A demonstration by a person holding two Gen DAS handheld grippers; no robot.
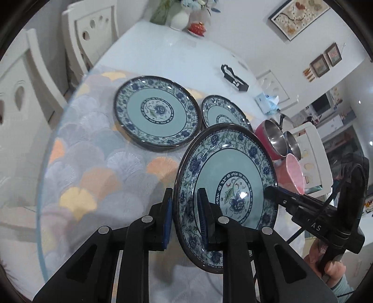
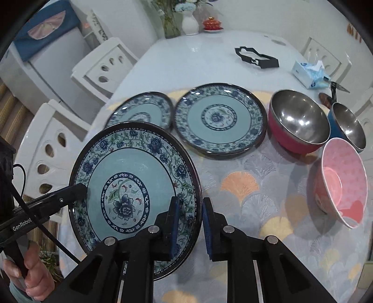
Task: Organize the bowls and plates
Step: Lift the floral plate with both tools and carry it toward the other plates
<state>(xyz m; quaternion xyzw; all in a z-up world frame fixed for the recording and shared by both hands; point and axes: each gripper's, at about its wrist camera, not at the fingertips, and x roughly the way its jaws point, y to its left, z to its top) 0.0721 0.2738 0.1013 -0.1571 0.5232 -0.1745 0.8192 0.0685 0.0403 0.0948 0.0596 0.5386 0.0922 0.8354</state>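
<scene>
A blue floral plate (image 1: 235, 177) (image 2: 130, 167) is held tilted above the table between both grippers. My left gripper (image 1: 185, 216) is shut on its left rim. My right gripper (image 2: 190, 223) straddles its right rim with a small gap at the outer pad; its fingers show in the left wrist view (image 1: 275, 193). Two matching plates lie flat on the mat: a large one (image 1: 157, 114) (image 2: 220, 118) and another (image 1: 223, 111) (image 2: 142, 109) partly hidden behind the held plate. A red steel bowl (image 2: 298, 121), a blue steel bowl (image 2: 347, 125) and a pink bowl (image 2: 342, 179) sit to the right.
A patterned mat (image 2: 251, 186) covers the round white table (image 2: 186, 53). A black holder (image 2: 256, 58), a tissue pack (image 2: 310, 72), a vase (image 2: 190, 22) and a red lidded dish (image 2: 212, 24) stand farther back. White chairs (image 2: 105, 65) surround the table.
</scene>
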